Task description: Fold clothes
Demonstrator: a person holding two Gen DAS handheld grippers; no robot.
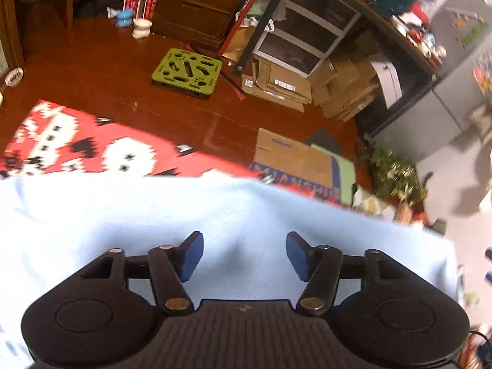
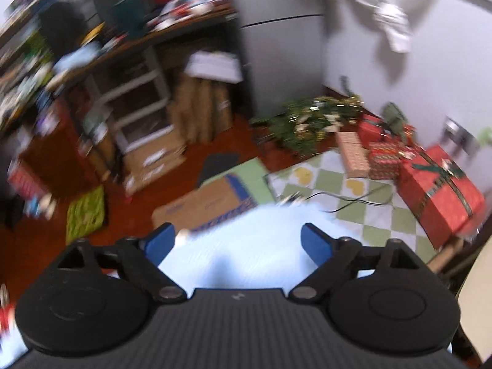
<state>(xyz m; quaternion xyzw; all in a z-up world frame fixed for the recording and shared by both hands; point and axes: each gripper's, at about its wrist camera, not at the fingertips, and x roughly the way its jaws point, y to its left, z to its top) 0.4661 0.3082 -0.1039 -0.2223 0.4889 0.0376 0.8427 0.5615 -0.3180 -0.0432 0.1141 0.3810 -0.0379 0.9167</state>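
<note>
A pale blue garment (image 1: 153, 215) lies spread below my left gripper (image 1: 244, 253) and fills the lower half of the left wrist view. That gripper is open, its blue pads (image 1: 193, 255) apart, with only flat cloth seen beneath the gap. In the right wrist view the same pale blue garment (image 2: 246, 246) shows under my right gripper (image 2: 238, 241). The right gripper is wide open with nothing pinched between its blue pads (image 2: 315, 244). Both views are blurred by motion.
Beyond the garment lie a red and white patterned rug (image 1: 77, 144), a flattened cardboard box (image 1: 289, 156), a green mat (image 1: 187, 70) and stacked cardboard (image 1: 307, 86). A checked mat (image 2: 338, 190), red wrapped gifts (image 2: 442, 196), a small tinsel tree (image 2: 310, 123) and a cluttered desk (image 2: 123, 43) stand around.
</note>
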